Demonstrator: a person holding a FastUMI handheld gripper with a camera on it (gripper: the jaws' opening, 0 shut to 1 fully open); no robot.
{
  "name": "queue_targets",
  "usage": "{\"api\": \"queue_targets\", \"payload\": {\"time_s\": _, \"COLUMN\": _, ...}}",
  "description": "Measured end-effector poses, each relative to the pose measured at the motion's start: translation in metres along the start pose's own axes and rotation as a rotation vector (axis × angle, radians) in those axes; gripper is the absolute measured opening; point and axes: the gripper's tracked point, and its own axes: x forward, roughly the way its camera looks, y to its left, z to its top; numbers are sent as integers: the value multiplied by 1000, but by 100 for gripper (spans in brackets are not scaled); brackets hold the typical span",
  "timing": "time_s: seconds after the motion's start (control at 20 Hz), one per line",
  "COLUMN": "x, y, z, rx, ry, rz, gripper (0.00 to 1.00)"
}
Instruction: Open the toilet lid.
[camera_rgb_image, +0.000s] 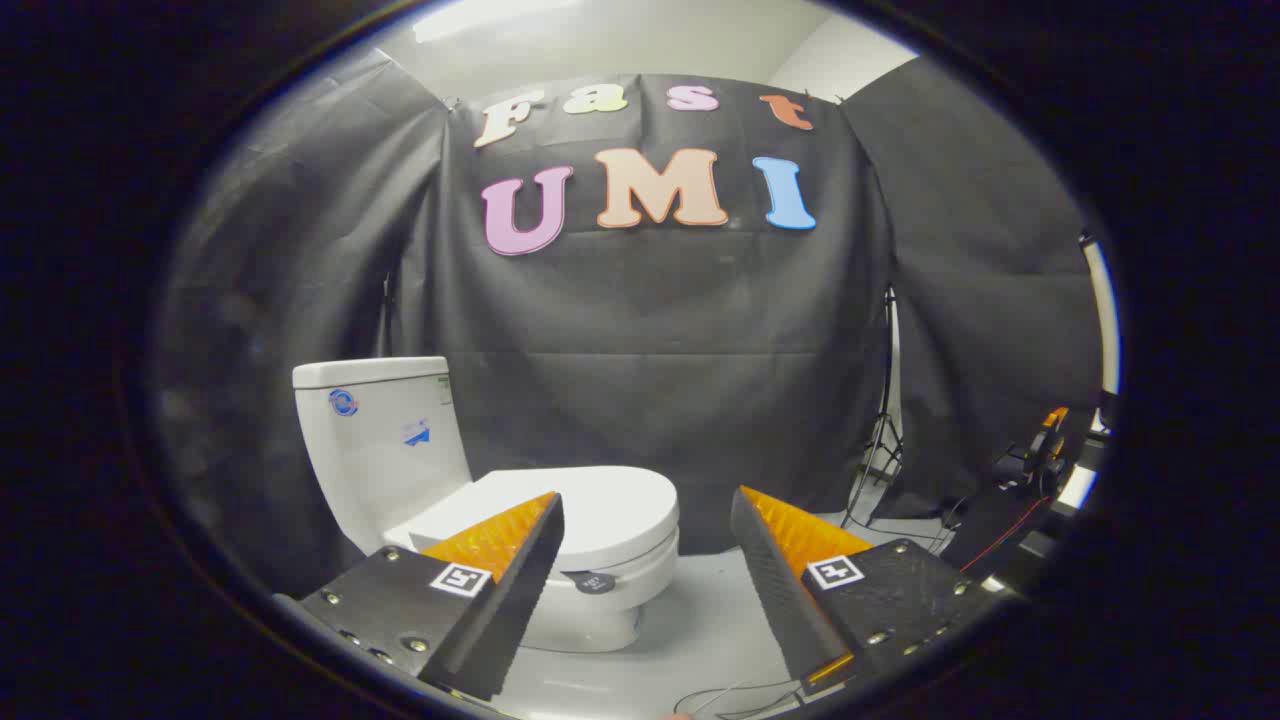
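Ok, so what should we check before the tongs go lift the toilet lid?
1. Lid down on the seat, so there is something to lift: ok.
2. Tongs open wide with nothing held: ok.
3. Tongs lined up with the lid: not ok; the lid's front edge sits behind the left finger, off to that side of the gap.
4. Tongs near enough to touch the lid: not ok; the toilet stands beyond the fingers.
5. A gap under the lid's rim to slip a finger in: cannot tell.
6. Cables on the floor out of the way: cannot tell.
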Motion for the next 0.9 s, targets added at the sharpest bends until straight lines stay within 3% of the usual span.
{"api": "queue_targets", "payload": {"time_s": 0.9, "x": 19, "y": 11, "z": -2, "rx": 32, "ry": 10, "rz": -14, "gripper": 99}}
